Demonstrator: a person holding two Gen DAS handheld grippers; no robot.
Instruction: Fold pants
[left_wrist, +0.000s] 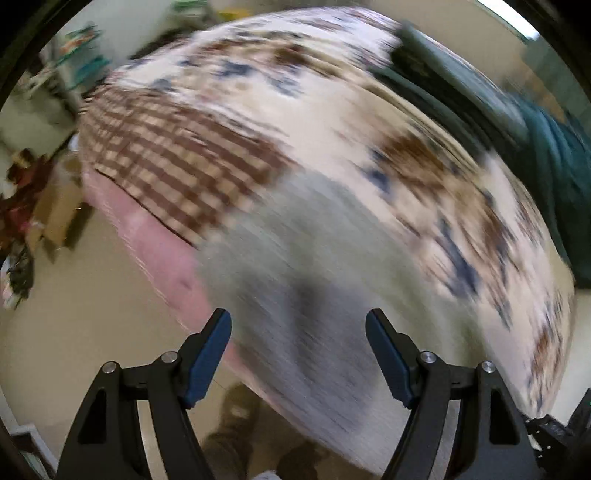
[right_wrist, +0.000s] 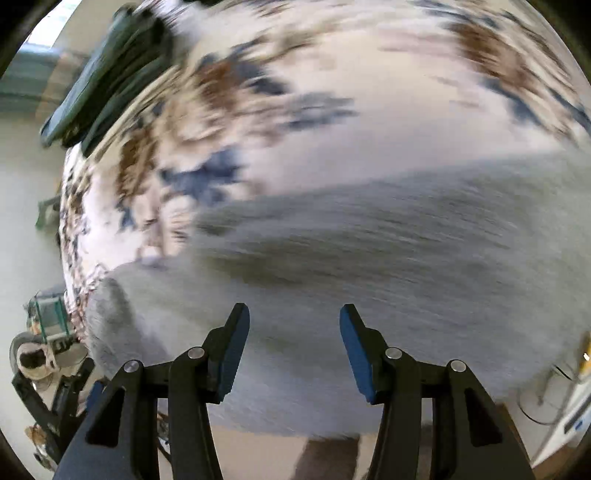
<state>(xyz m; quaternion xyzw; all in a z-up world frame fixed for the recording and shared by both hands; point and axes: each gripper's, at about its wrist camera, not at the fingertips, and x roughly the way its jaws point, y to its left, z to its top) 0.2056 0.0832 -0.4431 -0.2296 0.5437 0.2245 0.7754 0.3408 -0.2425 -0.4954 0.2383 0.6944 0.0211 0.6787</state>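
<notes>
Grey pants lie spread on a bed with a white cover printed in brown and blue. Both views are motion-blurred. My left gripper is open and empty, above the near edge of the pants. In the right wrist view the pants fill the lower half. My right gripper is open and empty, just above the grey fabric. I cannot tell if either touches the cloth.
A brown checked cloth lies on the bed's left part over a pink sheet. Dark green cloth is heaped at the far right, also in the right wrist view. Clutter stands on the beige floor, left.
</notes>
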